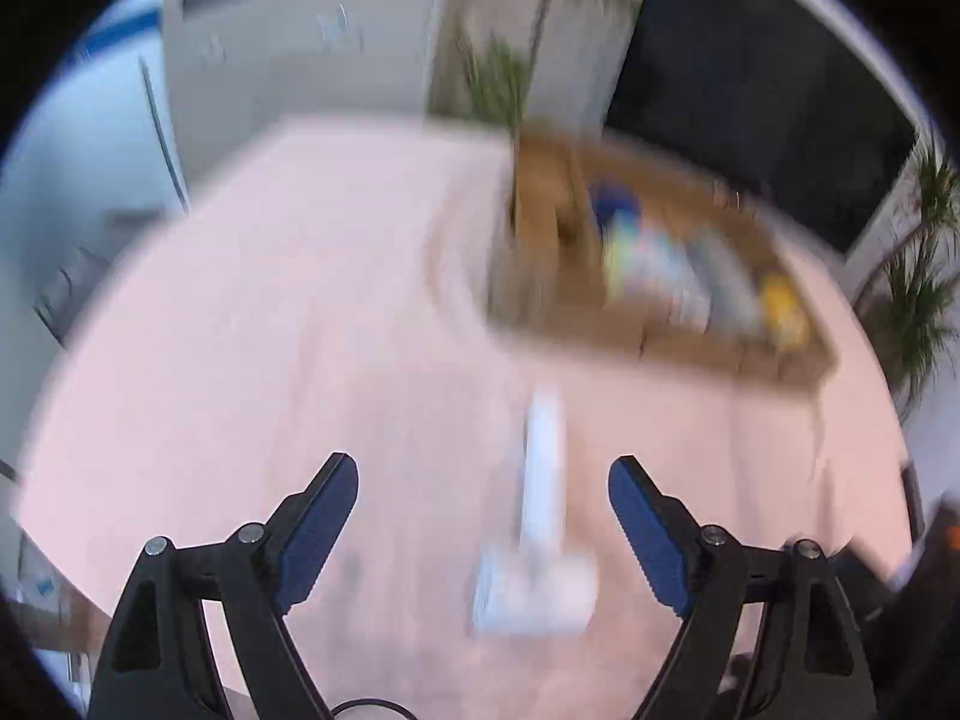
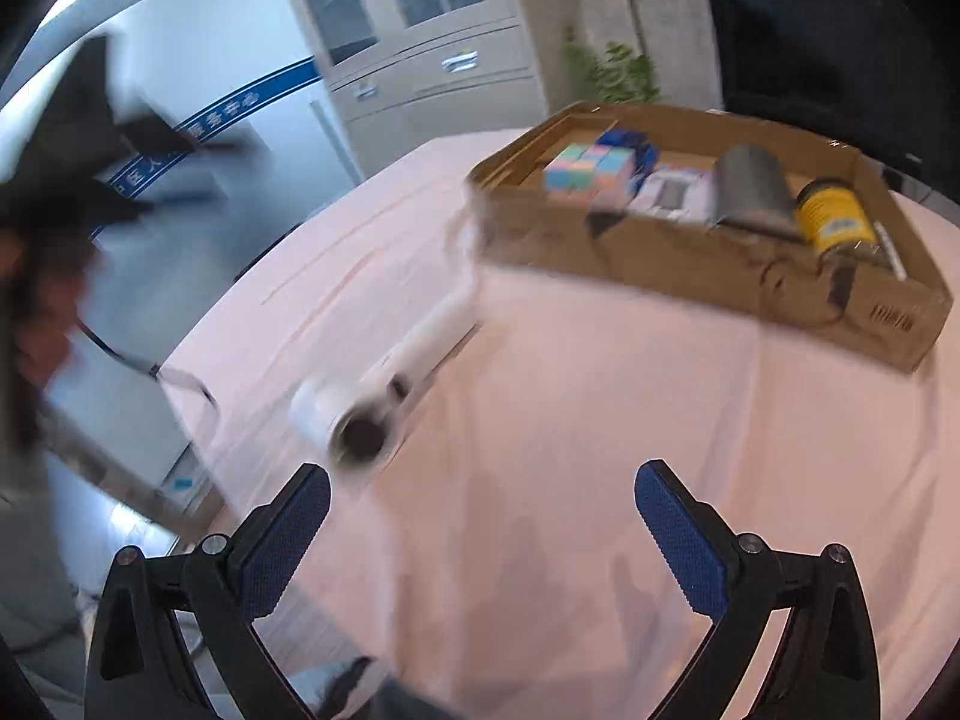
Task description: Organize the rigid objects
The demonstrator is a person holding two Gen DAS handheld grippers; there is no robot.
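Left gripper (image 1: 483,495): jaws spread wide, holding nothing, above the bench.
Right gripper (image 2: 483,495): jaws spread wide, holding nothing, above the bench.
Bench (image 2: 600,420): covered by a pale pink cloth; carries the roller and the box.
Roller (image 2: 384,384): white lint roller, lying flat on the cloth; in the left wrist view (image 1: 540,516) its head sits between the left gripper's fingers and its handle runs away from the camera; blurred in both views; in the right wrist view it lies ahead and to the left of the right gripper, its handle end near the box corner.
Box (image 2: 690,258): shallow cardboard tray at the far right part of the bench; blurred in the left wrist view (image 1: 600,330).
Box contents: pastel cube block (image 2: 591,171), blue item (image 2: 630,144) behind it, flat white pack (image 2: 675,195), grey cylinder (image 2: 753,189), yellow jar (image 2: 834,219) at the right end.
Background: grey cabinet (image 2: 420,30), potted plants (image 2: 618,69).
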